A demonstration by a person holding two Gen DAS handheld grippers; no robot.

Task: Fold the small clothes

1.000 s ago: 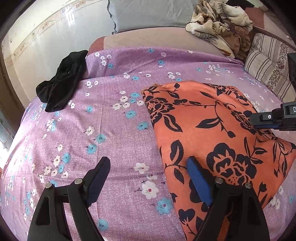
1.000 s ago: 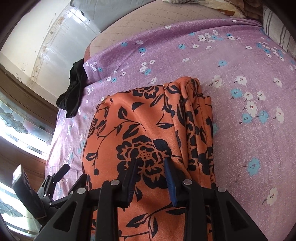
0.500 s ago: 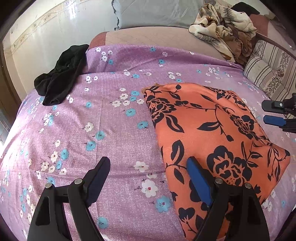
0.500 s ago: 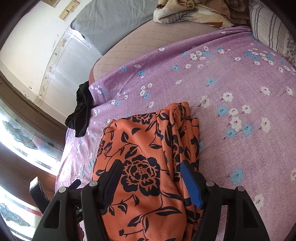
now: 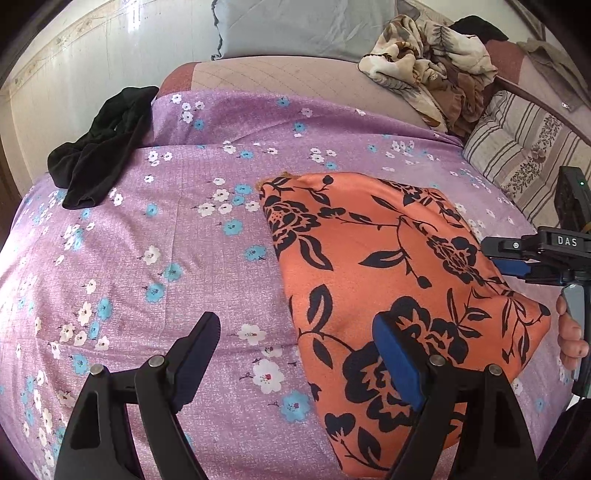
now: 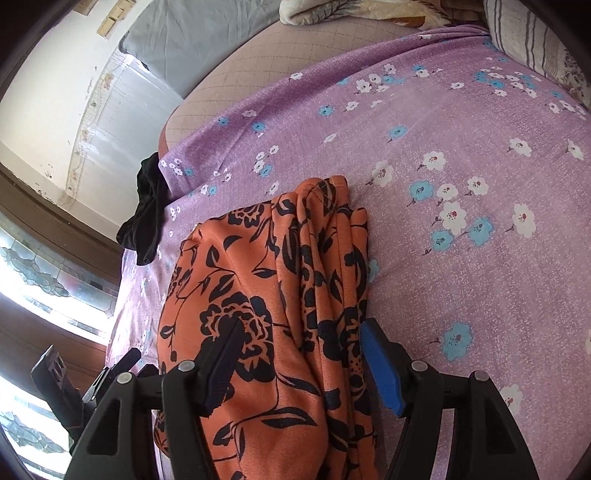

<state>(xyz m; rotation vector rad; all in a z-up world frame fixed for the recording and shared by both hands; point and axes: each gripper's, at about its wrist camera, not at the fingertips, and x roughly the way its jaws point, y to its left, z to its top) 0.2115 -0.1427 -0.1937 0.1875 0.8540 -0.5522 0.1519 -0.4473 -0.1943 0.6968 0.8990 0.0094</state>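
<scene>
And here's the bed (image 5: 229,266), filling the whole view under a purple sheet (image 6: 461,155) dotted with white and blue flowers. At the far end sits a grey pillow (image 5: 295,29), with a striped pillow (image 5: 517,147) off to the right and a crumpled beige blanket (image 5: 424,66) heaped between them.

Centre stage: the orange cloth (image 5: 399,266) with its black flower print, lying folded on the sheet, right of the middle. In the right wrist view its layered edges (image 6: 332,258) bunch in ridges along its right side.

Over at the far left edge of the bed, well apart from it, a black garment (image 5: 96,147) lies in a loose heap.

Now the tools. The left tool (image 5: 295,354) stands wide open, gripping nothing: one finger over bare sheet, the other over the cloth's near left part. The right tool (image 6: 299,354) has its jaws spread too, straddling the near end of the cloth, pads not pressing it. A hand (image 5: 570,332) shows at the right edge, holding that tool's handle.
</scene>
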